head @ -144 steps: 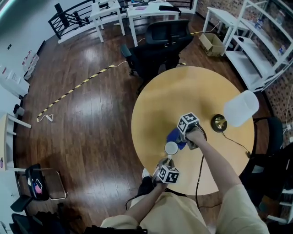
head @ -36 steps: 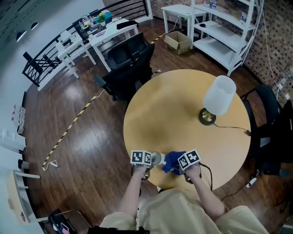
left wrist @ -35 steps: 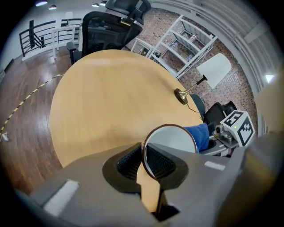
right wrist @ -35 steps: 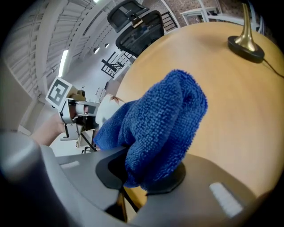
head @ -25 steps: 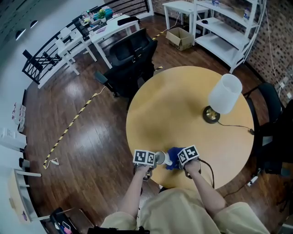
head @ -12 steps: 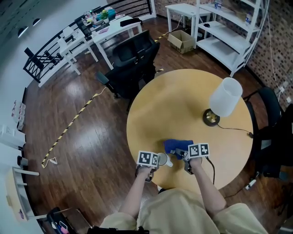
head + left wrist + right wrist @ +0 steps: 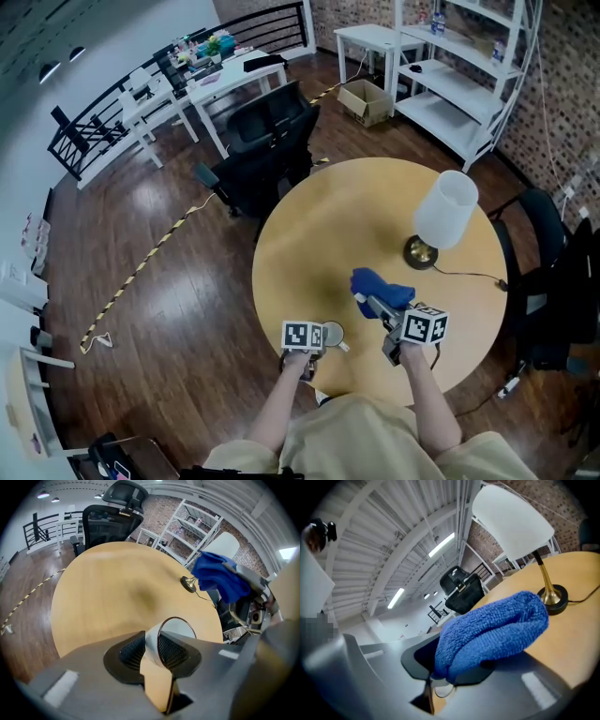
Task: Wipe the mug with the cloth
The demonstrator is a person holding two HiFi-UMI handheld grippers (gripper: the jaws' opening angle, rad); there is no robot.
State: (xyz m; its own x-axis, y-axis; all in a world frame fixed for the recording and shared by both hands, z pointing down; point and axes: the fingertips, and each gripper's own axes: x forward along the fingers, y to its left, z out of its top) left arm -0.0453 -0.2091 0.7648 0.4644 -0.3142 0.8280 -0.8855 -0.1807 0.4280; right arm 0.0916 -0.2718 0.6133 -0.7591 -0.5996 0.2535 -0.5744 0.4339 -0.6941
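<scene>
Head view: at the lower edge of the round table, the left gripper is at the mug. To the right, the right gripper holds the blue cloth up, apart from the mug. The lamp stands at right.

Left gripper view: the gripper has the mug wall between its narrow jaws at lower centre, one pad inside the rim and one outside. The jaws have just been opening a little. The cloth is at upper right.

Right gripper view: the gripper is clamped on the cloth, which bulges over the jaws. The lamp is at upper right.
</scene>
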